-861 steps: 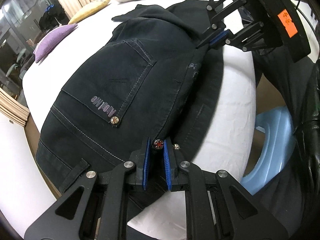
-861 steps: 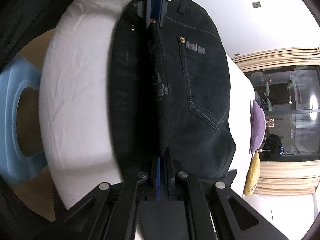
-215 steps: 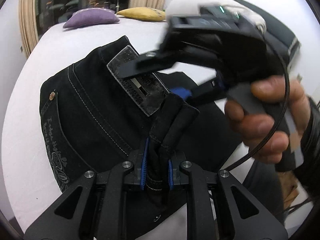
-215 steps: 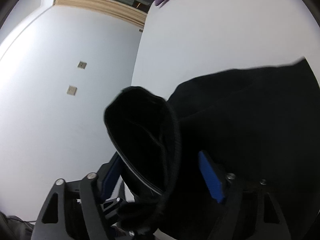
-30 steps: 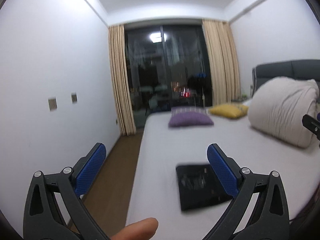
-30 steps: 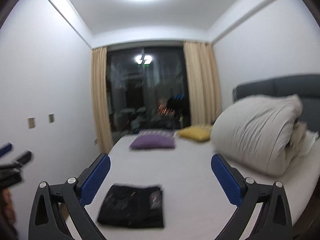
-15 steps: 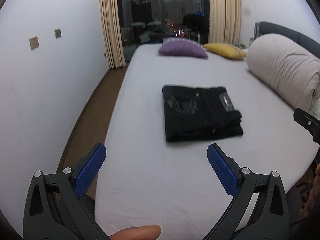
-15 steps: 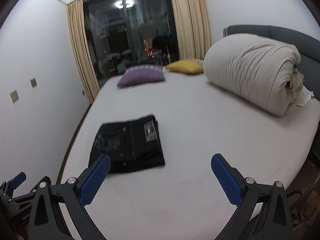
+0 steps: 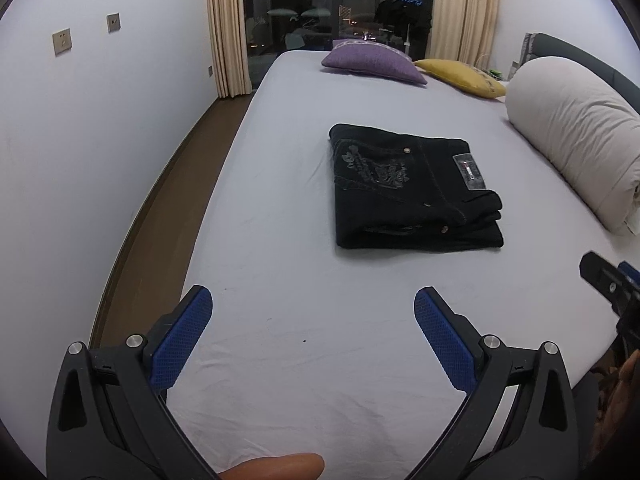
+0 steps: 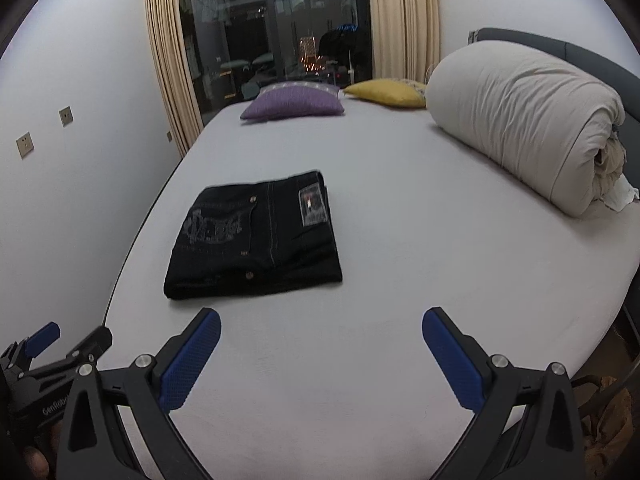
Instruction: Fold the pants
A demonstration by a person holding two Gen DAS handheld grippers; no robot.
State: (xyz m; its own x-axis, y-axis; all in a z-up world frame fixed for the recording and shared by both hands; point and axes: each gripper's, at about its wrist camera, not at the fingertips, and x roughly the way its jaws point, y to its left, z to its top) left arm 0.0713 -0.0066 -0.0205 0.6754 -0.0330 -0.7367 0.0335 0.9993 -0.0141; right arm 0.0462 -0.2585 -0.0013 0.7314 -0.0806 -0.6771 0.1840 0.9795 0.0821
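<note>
In the left wrist view, the left gripper (image 9: 313, 322) is hovering over the near part of the bed (image 9: 280, 264), its blue-padded fingers (image 9: 180, 338) spreading wide apart with nothing between them. The pants (image 9: 412, 196) are lying folded into a compact black rectangle on the white sheet, well ahead of the fingertips and slightly to the right, with an embroidered pocket facing up on the left half and a grey label patch (image 9: 469, 171) sitting near the right edge. A rolled duvet (image 9: 576, 140) is resting along the right side of the bed, apart from the pants. A purple pillow (image 9: 372, 60) and a yellow pillow (image 9: 460, 76) are sitting side by side at the far end, in front of a dark window flanked by beige curtains (image 9: 226, 28). Part of the right gripper (image 9: 610, 284) is showing at the right edge.

In the right wrist view, the right gripper (image 10: 321, 330) is likewise hanging above the sheet with its fingers (image 10: 188, 364) standing wide apart and holding nothing. The pants (image 10: 256, 236) are lying ahead and to the left, flat on the bed (image 10: 400, 280), touching neither gripper. The duvet (image 10: 524, 120) is lying to the right, and the purple pillow (image 10: 294, 105) and yellow pillow (image 10: 386, 92) are sitting beyond. The left gripper (image 10: 66, 340) is peeking in at the lower left corner, its fingers looking parted
</note>
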